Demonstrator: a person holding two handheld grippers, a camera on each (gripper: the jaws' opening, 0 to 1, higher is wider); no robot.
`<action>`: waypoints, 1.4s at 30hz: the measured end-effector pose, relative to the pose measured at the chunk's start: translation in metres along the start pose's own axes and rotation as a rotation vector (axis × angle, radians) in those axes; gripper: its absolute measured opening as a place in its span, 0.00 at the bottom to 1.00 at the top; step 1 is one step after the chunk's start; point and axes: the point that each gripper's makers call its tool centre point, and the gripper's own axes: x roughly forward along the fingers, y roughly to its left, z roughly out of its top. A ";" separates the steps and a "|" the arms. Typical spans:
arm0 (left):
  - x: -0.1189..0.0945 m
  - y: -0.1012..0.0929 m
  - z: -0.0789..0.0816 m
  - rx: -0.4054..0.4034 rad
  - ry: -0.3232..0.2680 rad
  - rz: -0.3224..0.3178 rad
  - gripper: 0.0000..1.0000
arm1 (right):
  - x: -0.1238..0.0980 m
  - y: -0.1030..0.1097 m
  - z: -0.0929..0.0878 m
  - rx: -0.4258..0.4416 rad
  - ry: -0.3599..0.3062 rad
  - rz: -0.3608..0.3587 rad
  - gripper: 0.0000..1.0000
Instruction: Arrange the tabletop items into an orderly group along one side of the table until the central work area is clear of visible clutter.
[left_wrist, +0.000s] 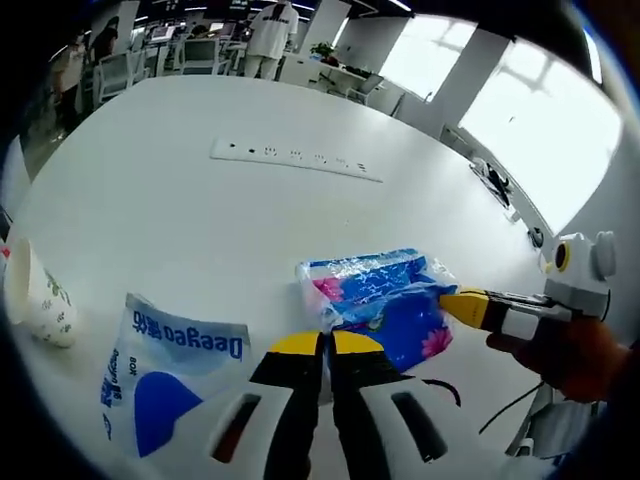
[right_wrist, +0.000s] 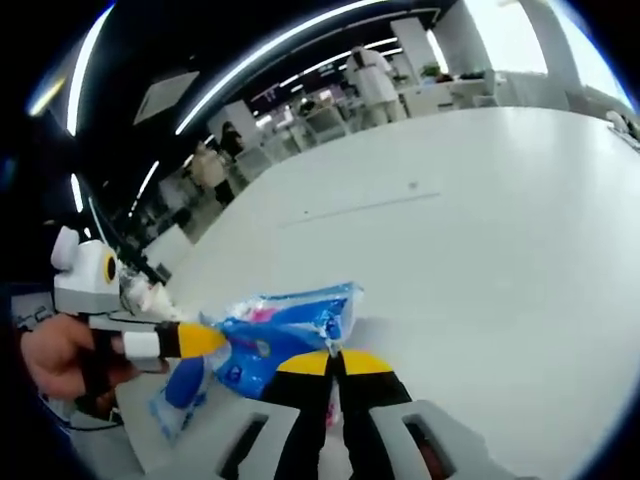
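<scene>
Both hand-held grippers (left_wrist: 325, 345) (right_wrist: 335, 365) on tissue pack (left_wrist: 385, 295)

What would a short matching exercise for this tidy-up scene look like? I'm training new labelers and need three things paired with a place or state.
Things:
1. tissue pack
2. paper cup
3. power strip

Places or states:
A. lying on its side near the table edge
B. set flat in the tabletop, farther back
C. pinched from two sides by the left gripper and right gripper

Pairs: 1-C, 2-A, 3-B
</scene>
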 end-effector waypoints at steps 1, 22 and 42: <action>0.001 0.000 0.000 0.001 0.002 0.000 0.00 | 0.001 -0.001 0.000 0.001 0.001 -0.001 0.00; 0.017 0.005 -0.018 0.014 0.052 -0.002 0.00 | 0.012 -0.017 -0.019 0.030 0.038 -0.026 0.01; 0.001 0.011 -0.018 -0.003 0.049 -0.003 0.10 | -0.005 -0.018 -0.014 0.009 0.036 -0.048 0.10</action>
